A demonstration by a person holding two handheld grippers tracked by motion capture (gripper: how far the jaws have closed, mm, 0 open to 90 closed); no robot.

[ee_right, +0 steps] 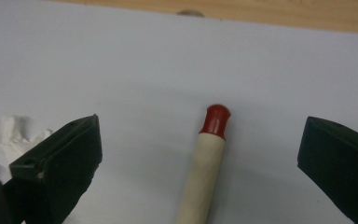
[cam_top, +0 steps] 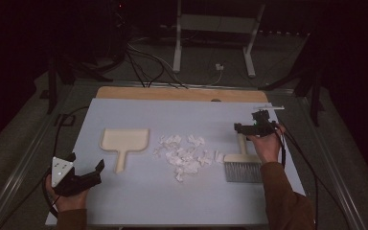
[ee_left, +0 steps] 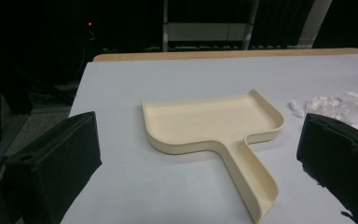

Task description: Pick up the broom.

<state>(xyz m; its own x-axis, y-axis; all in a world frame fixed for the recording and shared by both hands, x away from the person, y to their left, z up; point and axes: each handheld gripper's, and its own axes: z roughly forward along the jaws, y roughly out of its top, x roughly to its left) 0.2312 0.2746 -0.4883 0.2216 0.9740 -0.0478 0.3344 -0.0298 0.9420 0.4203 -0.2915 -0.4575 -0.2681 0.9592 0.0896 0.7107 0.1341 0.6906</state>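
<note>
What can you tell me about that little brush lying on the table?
The hand brush lies flat on the white table, right of the scrap pile. It has a pale, wood-like handle ending in a glossy red tip, and a block of grey bristles pointing towards the person. The right gripper hovers over the handle, jaws wide either side, not touching it.

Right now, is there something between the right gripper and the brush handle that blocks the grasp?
Nothing visible does. In the right gripper view the brush handle with its red tip lies on bare table between the open jaws of the right gripper. The paper scraps lie off to one side.
</note>
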